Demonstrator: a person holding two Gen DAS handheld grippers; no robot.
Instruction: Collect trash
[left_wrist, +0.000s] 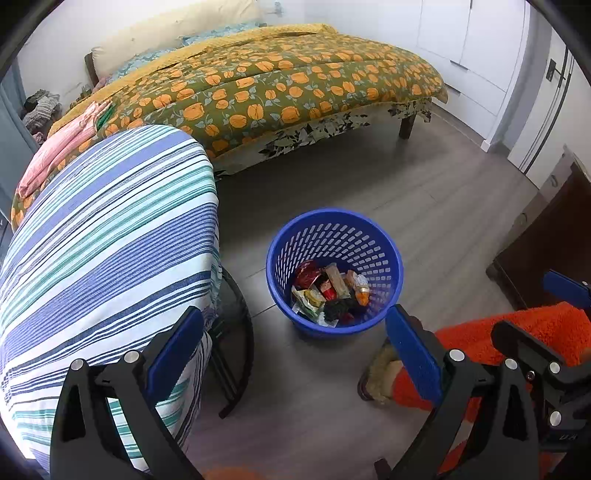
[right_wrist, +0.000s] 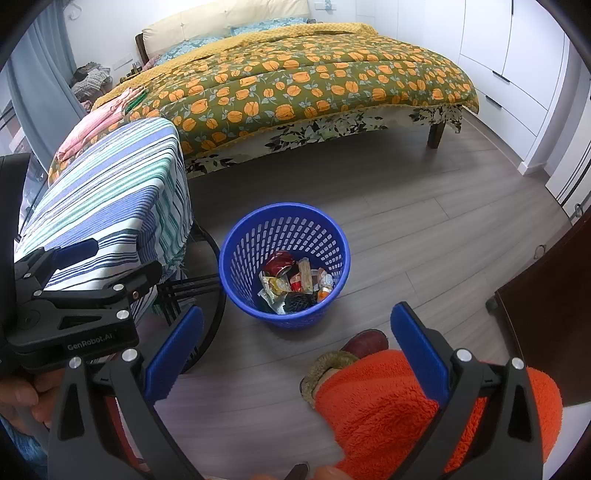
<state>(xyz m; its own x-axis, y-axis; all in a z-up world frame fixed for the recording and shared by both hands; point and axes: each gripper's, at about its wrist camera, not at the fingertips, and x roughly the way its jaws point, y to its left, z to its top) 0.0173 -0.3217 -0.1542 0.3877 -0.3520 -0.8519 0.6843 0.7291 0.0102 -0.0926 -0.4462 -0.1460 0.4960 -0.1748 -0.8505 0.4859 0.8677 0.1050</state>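
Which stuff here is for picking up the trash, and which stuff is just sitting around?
For the job:
blue basket
trash inside it
left gripper, open and empty
right gripper, open and empty

Just lying about:
bed
striped cloth
pink cloth
pile of clothes
white cupboards

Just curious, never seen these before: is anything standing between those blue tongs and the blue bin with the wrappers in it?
Nothing visible does. The blue bin stands on bare floor, its mouth uncovered. Both the left tongs and right tongs are open and empty. The striped-covered table stands to the left and the orange sleeve lies lower right, both off the path.
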